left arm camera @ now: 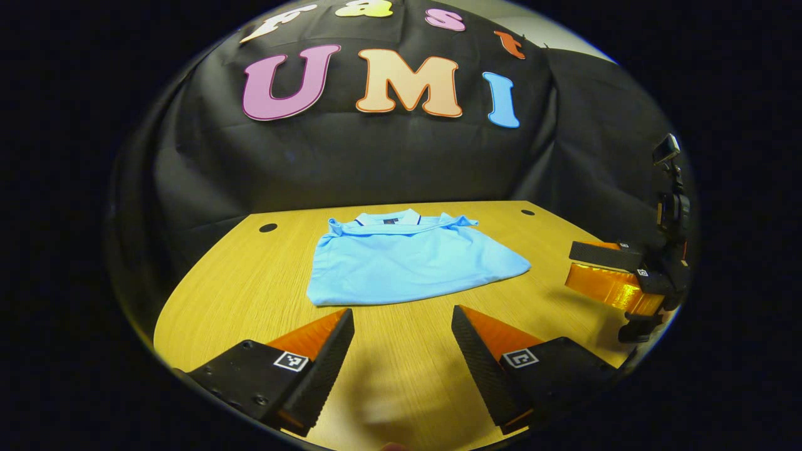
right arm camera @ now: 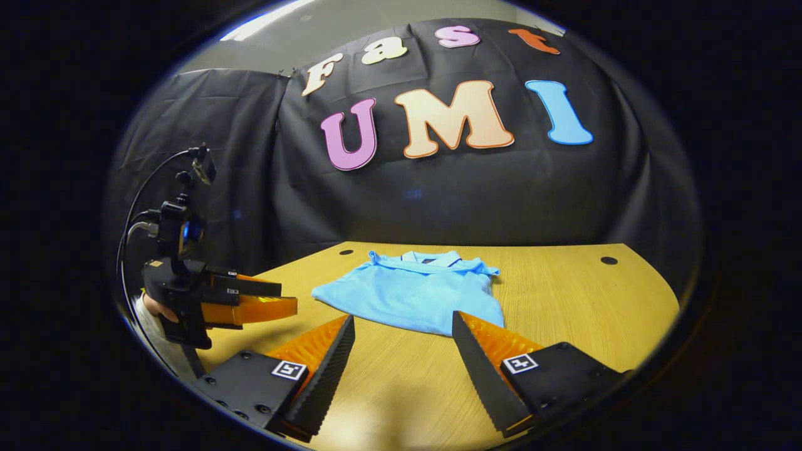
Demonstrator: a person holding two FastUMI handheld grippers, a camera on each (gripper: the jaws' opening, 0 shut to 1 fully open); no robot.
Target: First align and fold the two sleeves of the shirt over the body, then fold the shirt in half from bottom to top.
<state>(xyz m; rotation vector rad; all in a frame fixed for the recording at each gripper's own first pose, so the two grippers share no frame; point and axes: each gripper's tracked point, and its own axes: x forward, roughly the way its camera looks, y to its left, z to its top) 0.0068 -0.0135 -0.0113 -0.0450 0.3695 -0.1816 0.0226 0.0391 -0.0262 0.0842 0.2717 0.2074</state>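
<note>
In the left gripper view, the left gripper [left arm camera: 401, 313] is seen at the bottom with its two fingers [left arm camera: 329, 360] spread wide apart and nothing held between them; bare table [left arm camera: 401, 376] shows in the gap. Just beyond the fingertips the shirt [left arm camera: 410, 266] is laid flat on the table, near its middle, with the collar [left arm camera: 387, 219] at the far side and the hem nearest the gripper. The sleeves are seen already folded in over the body, so that a compact, roughly rectangular shape is formed, its right corner drawn out to a point. At the right edge of this view the right gripper [left arm camera: 579, 266] is seen above the table, well apart from the shirt; whether its jaws are open cannot be told from here. Two dark holes [left arm camera: 267, 227] are set in the tabletop near the far corners, and the black cloth wall is hung behind. In the right gripper view, the right gripper [right arm camera: 403, 321] is shown at the bottom with its fingers [right arm camera: 482, 369] likewise held wide open and empty, above bare wood. The shirt [right arm camera: 413, 291] lies just past the fingertips, its near edge partly covered by the right finger. At the left the left gripper [right arm camera: 285, 299] is seen side-on, held by a hand [right arm camera: 156, 308], near the shirt's left edge but not touching it.
</note>
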